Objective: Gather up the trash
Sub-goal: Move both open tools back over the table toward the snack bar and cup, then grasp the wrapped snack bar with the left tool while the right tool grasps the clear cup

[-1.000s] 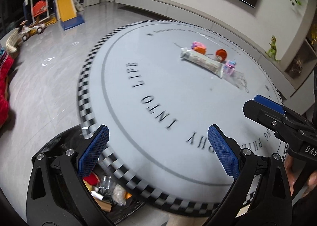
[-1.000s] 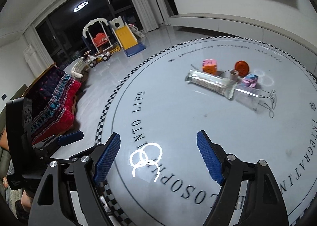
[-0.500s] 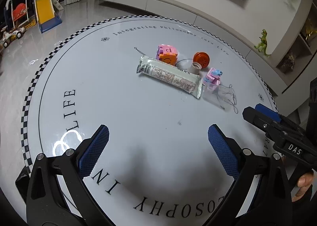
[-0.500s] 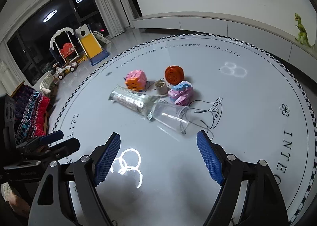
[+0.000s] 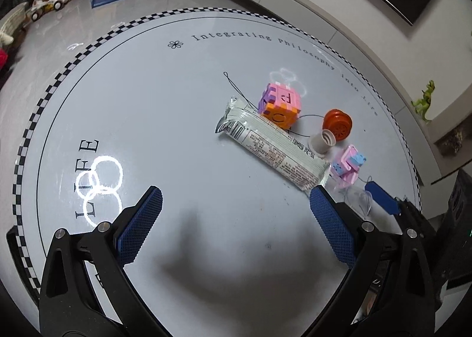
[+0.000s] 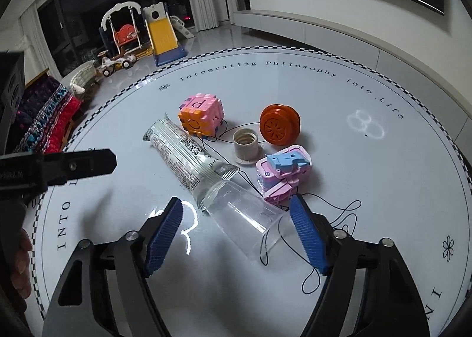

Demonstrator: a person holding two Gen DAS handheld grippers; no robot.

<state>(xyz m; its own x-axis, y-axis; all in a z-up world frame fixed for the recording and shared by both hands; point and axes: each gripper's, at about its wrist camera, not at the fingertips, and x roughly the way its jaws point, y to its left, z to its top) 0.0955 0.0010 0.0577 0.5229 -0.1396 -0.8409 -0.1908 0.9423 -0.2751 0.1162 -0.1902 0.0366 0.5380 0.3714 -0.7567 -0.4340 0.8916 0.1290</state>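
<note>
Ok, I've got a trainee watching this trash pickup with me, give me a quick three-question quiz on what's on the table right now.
1. True or false: the clear plastic cup stands upright.
2. Which lies nearest the right gripper? A) the orange yo-yo B) the clear plastic cup C) the pink-and-orange foam cube
3. What touches the cup's far end, and is anything clamped in the left gripper?

Key:
1. False: it lies on its side on the round table.
2. B; the jaws, which have just been closing, straddle it without pressing on it.
3. The silver snack wrapper; no, the left jaws stand open and empty.
</note>
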